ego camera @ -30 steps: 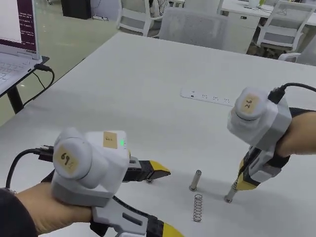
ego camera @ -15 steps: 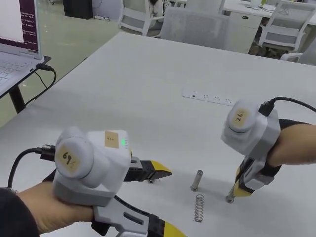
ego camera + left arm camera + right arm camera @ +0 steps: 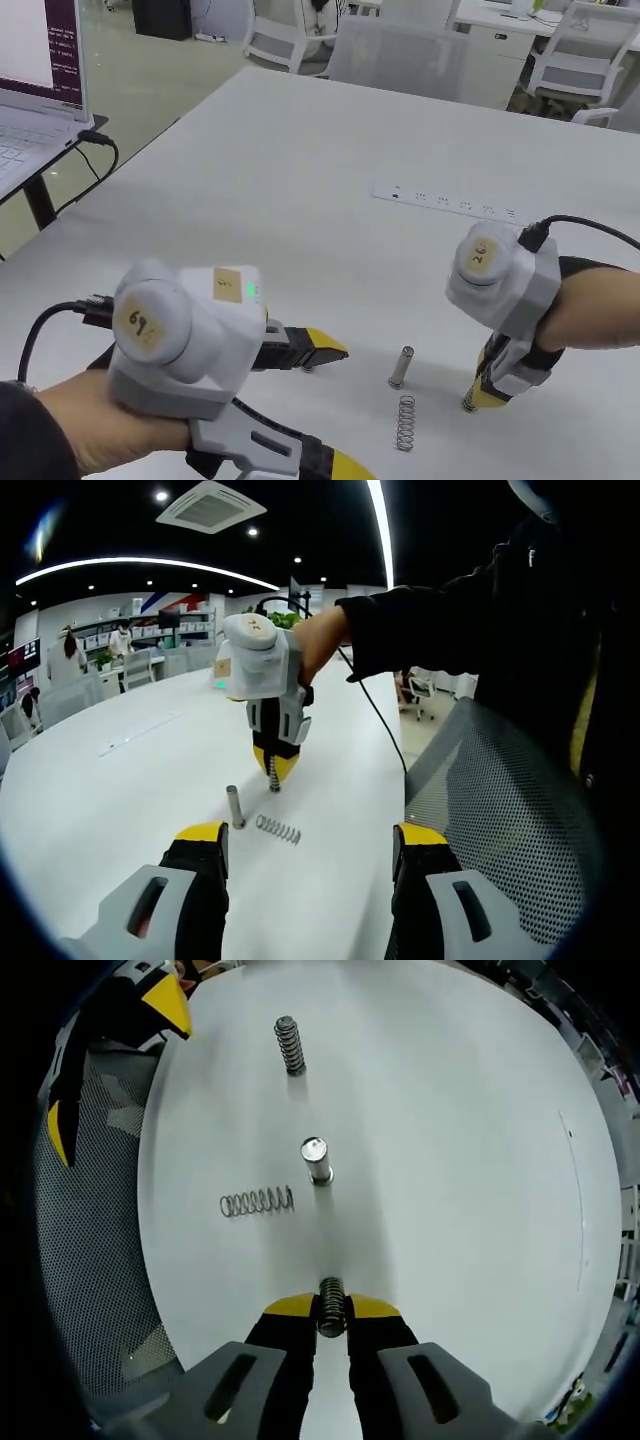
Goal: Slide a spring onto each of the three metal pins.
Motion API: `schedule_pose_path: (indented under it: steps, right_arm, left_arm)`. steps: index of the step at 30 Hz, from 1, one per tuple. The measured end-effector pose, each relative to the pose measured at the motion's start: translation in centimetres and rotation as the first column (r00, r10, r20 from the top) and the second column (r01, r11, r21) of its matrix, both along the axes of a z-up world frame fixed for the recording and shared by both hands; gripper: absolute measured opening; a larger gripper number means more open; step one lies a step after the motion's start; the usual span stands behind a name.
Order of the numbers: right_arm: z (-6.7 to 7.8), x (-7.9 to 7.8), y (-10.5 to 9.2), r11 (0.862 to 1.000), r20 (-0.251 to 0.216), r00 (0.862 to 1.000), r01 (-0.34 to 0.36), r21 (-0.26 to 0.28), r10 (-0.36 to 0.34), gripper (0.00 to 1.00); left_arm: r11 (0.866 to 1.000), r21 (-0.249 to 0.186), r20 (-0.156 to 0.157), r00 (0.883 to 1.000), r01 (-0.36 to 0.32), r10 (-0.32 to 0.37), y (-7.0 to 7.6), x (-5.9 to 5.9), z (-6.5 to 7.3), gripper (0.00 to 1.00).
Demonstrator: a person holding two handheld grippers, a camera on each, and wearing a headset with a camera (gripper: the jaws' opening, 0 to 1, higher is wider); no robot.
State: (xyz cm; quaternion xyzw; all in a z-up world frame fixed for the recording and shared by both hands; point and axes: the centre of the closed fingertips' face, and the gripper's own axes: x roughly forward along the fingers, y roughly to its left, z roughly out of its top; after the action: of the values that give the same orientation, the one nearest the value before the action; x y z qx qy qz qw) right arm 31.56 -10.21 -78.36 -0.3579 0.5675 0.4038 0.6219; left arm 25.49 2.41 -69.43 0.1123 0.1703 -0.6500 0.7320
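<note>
Hovering low at the left, the left tool (image 3: 340, 408) gapes wide and carries nothing, its hand level and its jaws aimed across the surface (image 3: 300, 200). Beyond it stands the sprung pin (image 3: 289, 1045), then the bare pin (image 3: 401, 367) with the loose spring (image 3: 405, 422) lying beside it. Rightmost, the right tool (image 3: 485, 395) points steeply down, clenched on an upright spring (image 3: 331, 1310), which I judge hides the third pin. That looks like the second spring being seated; the next move calls for picking up the loose one.

This is looking like an office. Grey mesh chairs (image 3: 395, 55) are standing along the far edge of a big white table (image 3: 250, 170), an open silver laptop (image 3: 30, 100) is glowing beyond its left edge, and long ceiling lights (image 3: 140, 565) are shining.
</note>
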Motion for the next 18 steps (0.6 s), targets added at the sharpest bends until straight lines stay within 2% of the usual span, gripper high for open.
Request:
schedule_pose_path:
  steps: [8, 18]
  right_arm:
    - [-0.02, 0.13, 0.01, 1.0, 0.012, 1.0, -0.003, 0.007, 0.003, 0.1]
    - [0.43, 0.22, -0.16, 1.0, 0.032, 0.999, 0.002, 0.018, -0.002, 0.17]
  left_arm:
    - [1.0, 0.004, 0.002, 1.0, 0.002, -0.002, -0.02, -0.03, -0.09, 0.62]
    - [1.0, 0.006, 0.002, 1.0, 0.006, -0.006, -0.1, -0.06, -0.17, 0.61]
